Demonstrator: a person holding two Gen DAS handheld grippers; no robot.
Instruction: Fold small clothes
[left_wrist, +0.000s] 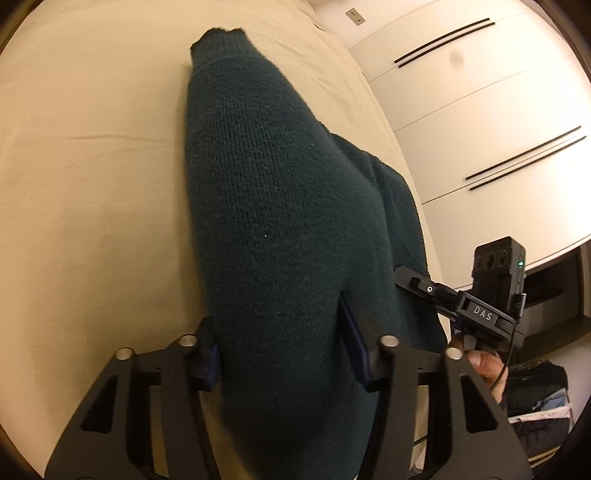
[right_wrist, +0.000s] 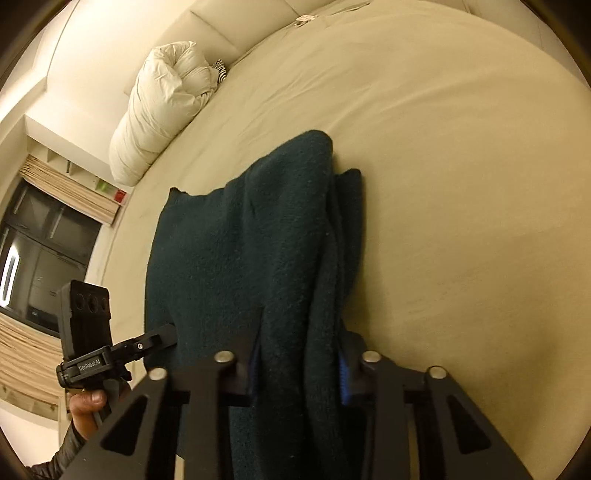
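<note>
A dark teal knitted sweater (left_wrist: 273, 206) lies lengthwise on the cream bed sheet (left_wrist: 92, 166), partly folded over itself. My left gripper (left_wrist: 282, 350) is shut on the sweater's near edge, the knit bulging between its blue pads. In the right wrist view the same sweater (right_wrist: 236, 251) lies folded, with a thick bunched fold on its right. My right gripper (right_wrist: 299, 373) is shut on that bunched near edge. The right gripper shows in the left wrist view (left_wrist: 402, 275) at the sweater's right side, and the left gripper shows in the right wrist view (right_wrist: 166, 334) at its left side.
A rolled white duvet (right_wrist: 162, 110) lies at the bed's far left edge. White wardrobe doors (left_wrist: 480, 110) stand to the right of the bed. A dark window with blinds (right_wrist: 40, 236) is on the left. A pile of clothes (left_wrist: 535, 398) sits low on the right.
</note>
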